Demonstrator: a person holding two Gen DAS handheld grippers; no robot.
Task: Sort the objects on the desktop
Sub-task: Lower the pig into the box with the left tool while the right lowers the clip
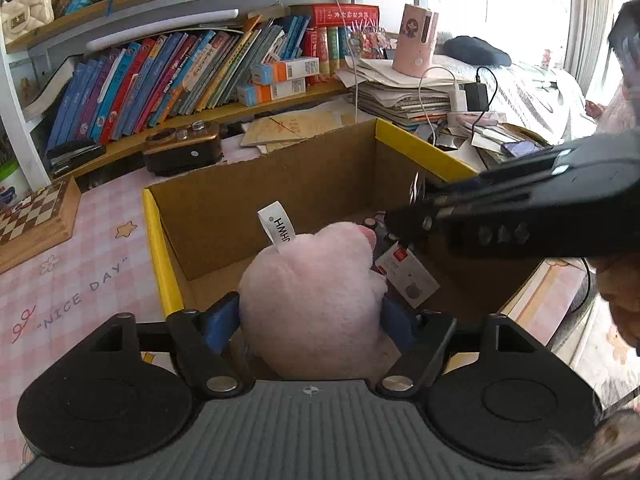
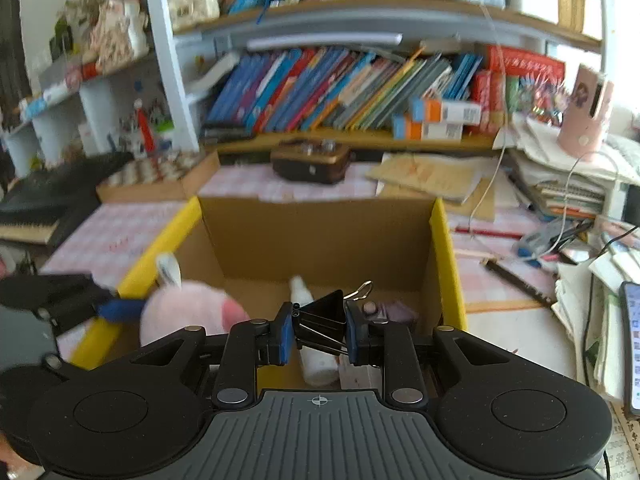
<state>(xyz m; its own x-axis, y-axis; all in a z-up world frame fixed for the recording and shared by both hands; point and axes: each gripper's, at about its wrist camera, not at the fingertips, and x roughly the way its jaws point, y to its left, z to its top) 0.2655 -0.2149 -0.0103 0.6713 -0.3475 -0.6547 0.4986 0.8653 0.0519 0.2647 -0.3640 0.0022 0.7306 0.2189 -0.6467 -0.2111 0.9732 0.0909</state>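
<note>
Left wrist view first: the left gripper point(image 1: 310, 320) stood wide, with the pink plush toy point(image 1: 312, 300) filling the gap between its blue pads point(image 1: 220, 320). Both pads lay against the toy's flanks; whether they squeezed it could not be told. The toy hung over the near rim of the cardboard box point(image 1: 280, 184), its long axis running from 6 o'clock up toward 1 o'clock, away from the camera. Its white label point(image 1: 276, 224) stuck up toward 11 o'clock. At 3 o'clock of the toy a card hang tag point(image 1: 408, 276) lay inside the box, and the right gripper point(image 1: 404, 220) reached in from 3 o'clock, its tip just beside the toy's far end.

Over to the right wrist view: the plush sat at 9 o'clock, against the box's yellow-edged left wall. At centre, the right gripper's jaws were drawn in tight, clamped on a black binder clip point(image 2: 322, 312). The clip's wide back lay across the jaws, and its wire handle point(image 2: 362, 290) pointed up toward 1 o'clock. Under the clip, on the box floor, a white bottle point(image 2: 316, 364) lay with its long axis from 6 to 12 o'clock, cap at the far end.
</note>
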